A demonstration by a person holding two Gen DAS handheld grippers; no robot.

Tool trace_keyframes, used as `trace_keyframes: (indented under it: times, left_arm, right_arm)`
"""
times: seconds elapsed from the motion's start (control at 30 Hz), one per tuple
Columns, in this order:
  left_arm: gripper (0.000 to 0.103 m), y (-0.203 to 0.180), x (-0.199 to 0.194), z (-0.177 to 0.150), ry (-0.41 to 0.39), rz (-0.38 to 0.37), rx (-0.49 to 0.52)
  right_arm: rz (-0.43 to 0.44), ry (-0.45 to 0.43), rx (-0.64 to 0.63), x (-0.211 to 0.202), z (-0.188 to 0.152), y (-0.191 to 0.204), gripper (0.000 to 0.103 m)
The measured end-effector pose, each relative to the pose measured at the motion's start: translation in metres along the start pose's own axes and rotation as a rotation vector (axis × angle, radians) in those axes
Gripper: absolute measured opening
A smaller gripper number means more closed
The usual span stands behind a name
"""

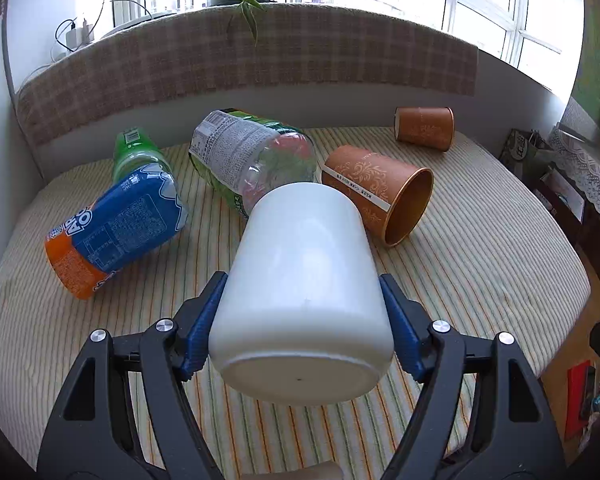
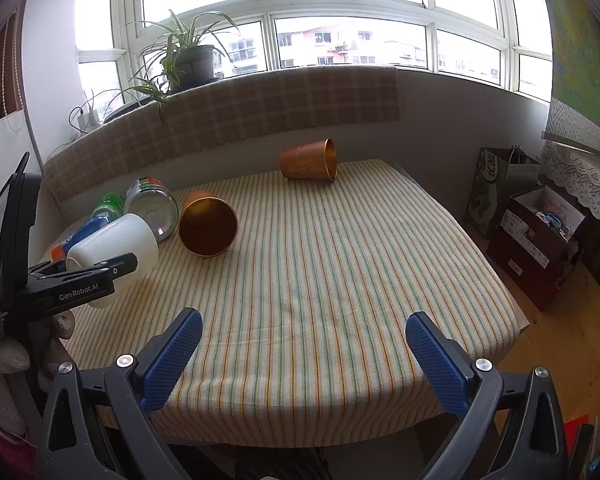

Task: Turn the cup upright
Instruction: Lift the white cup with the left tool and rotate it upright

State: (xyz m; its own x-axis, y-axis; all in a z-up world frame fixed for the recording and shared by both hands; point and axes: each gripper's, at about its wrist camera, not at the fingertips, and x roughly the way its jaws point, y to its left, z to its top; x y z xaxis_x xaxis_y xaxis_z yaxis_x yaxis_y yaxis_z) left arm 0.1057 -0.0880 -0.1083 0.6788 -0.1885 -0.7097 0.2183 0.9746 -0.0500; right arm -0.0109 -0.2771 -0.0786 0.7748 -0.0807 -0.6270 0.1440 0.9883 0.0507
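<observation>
My left gripper [image 1: 302, 292] is shut on a white cup [image 1: 304, 280], its blue pads on both sides of the body. The cup is tilted, its flat base toward the camera and its far end pointing away; it is held above the striped tablecloth. In the right wrist view the white cup [image 2: 112, 248] shows at the left, held by the left gripper [image 2: 100, 270]. My right gripper [image 2: 304, 344] is open and empty over the table's front edge.
Two orange paper cups lie on their sides, one near [image 1: 380, 192] [image 2: 208, 224] and one far [image 1: 424, 128] [image 2: 310, 160]. A clear jar [image 1: 252, 156], a blue-orange bottle [image 1: 116, 224] and a green bottle [image 1: 134, 152] lie left. Striped tablecloth [image 2: 340, 280]; boxes [image 2: 536, 236] on the floor at the right.
</observation>
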Motion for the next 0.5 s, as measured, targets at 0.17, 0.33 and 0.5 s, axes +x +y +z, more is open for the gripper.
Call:
trace_keyframes:
  times: [0.17,0.33,0.5]
  left_arm:
    - [0.076,-0.001,0.004,-0.002,0.027,-0.028,-0.048]
    - [0.077,0.003,0.001,-0.007,0.072,-0.080,-0.042]
    - [0.078,0.014,-0.013,-0.013,0.104,-0.122,-0.060]
  right_arm:
    - [0.002,0.006,-0.005,-0.002,-0.002,0.003,0.103]
    - [0.012,0.011,-0.021,0.000,-0.002,0.014,0.103]
    - [0.070,0.029,-0.031,0.003,0.003,0.033,0.103]
